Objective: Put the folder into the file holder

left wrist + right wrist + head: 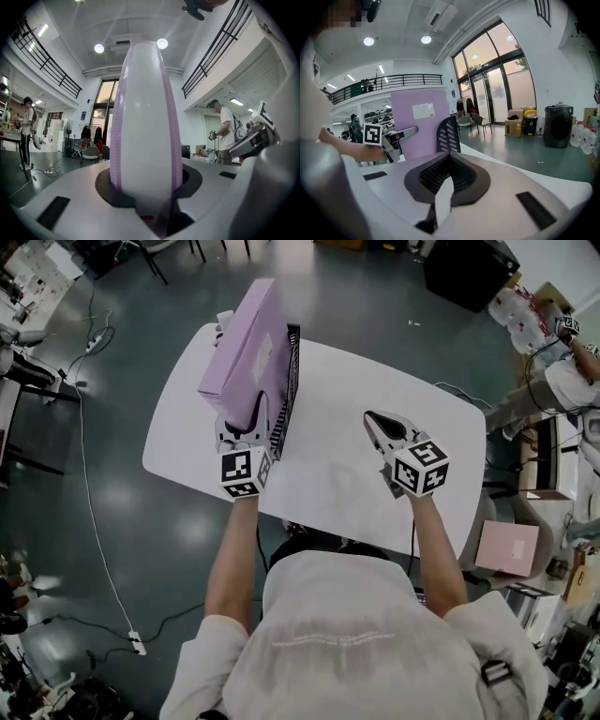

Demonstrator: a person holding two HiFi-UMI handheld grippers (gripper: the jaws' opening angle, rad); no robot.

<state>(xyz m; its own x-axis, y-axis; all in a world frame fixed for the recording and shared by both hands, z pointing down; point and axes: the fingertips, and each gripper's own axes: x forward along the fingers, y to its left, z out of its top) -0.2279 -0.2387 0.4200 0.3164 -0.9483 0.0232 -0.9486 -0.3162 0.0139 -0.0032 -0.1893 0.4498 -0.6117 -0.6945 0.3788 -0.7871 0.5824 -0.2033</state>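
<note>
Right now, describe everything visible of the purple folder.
The folder is a thick, box-like file in pale lilac with a smooth matt skin. Its narrow edge is white between two lilac borders, and one broad face bears a white label. It stands on edge, closed, leaning a little, above the white table. The left gripper clamps its near end in its jaws. It is right beside the black slotted file holder; whether its base is inside yet cannot be told.

Bright, even light comes from round ceiling lamps [99,48] and tall windows [497,89]. Pale glare lies on the floor [122,493]. Both gripper views bulge, with dark corners; the near folder [145,117] looks soft.
</note>
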